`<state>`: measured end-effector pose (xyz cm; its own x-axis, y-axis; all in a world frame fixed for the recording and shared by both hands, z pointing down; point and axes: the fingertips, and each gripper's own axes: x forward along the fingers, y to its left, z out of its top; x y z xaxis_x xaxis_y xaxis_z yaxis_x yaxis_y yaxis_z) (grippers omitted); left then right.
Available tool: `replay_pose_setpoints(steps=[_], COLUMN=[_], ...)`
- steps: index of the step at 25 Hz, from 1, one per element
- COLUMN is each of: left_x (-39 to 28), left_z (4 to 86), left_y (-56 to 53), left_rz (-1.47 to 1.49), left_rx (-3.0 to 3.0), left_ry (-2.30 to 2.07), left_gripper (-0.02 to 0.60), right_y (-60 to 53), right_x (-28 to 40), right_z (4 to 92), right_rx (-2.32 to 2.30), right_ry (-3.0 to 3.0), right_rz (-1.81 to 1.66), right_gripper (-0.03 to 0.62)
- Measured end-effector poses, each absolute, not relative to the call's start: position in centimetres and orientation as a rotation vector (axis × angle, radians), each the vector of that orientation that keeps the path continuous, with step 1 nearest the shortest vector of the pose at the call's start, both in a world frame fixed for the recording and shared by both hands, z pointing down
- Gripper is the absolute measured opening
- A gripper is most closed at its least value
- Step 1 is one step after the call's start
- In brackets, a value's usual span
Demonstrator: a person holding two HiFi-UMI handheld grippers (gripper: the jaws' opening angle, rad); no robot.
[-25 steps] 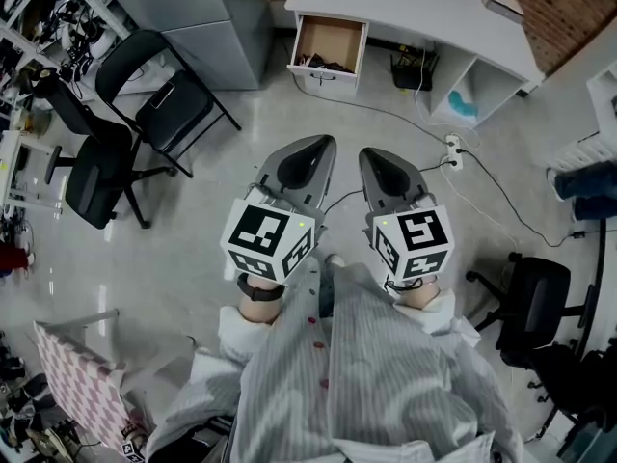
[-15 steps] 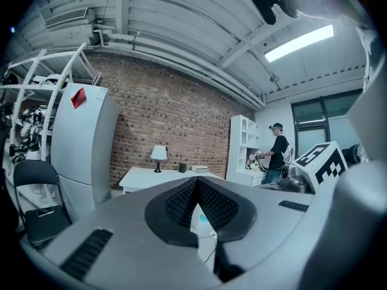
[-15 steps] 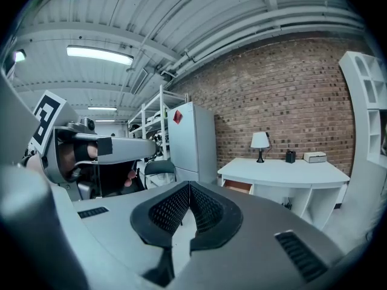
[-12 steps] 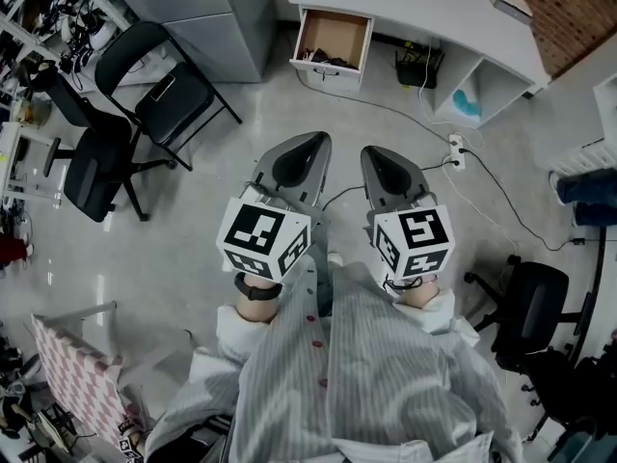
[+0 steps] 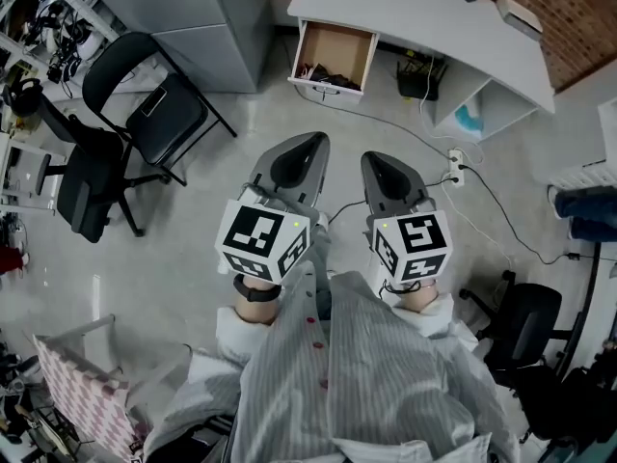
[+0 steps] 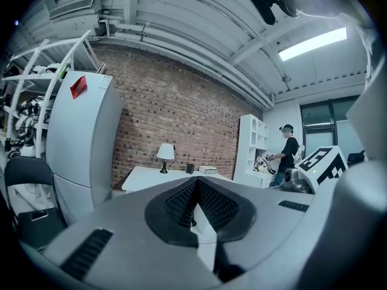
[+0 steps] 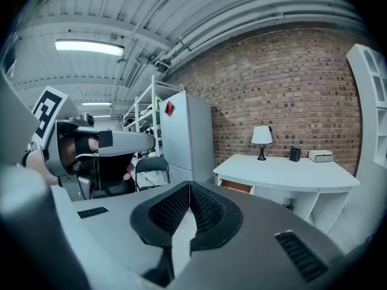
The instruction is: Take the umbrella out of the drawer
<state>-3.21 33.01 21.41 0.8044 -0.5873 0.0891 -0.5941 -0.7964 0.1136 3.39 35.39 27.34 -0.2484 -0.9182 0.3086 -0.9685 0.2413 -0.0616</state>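
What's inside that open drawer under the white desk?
The open drawer shows a bare brown bottom and a dark clutter bunched at its front. It is too small to name, and the front panel covers whatever lies right behind it.

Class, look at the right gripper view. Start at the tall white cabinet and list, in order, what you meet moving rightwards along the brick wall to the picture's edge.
tall white cabinet → open drawer → table lamp → small dark cup → flat white box → white shelving unit
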Motion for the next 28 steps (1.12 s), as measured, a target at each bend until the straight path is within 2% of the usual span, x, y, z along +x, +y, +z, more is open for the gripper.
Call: replay_pose_setpoints(steps=[15,28], left_x=[-1.3,-0.8], left_z=[20.2,22.7], left_y=[18.4,13.4], left_rz=[0.054,0.114], left_rx=[2.884,2.865], left_ry=[-0.899,-0.896], left_gripper=[0.009,0.009], right_y=[21.2,16.2], right_x=[5.7,7.4], right_z=[26.4,28.6], right_rx=[1.839,1.873], right_ry=[-2.255,-2.218], right_rz=[0.337,0.389], right_gripper=[0.035,0.035])
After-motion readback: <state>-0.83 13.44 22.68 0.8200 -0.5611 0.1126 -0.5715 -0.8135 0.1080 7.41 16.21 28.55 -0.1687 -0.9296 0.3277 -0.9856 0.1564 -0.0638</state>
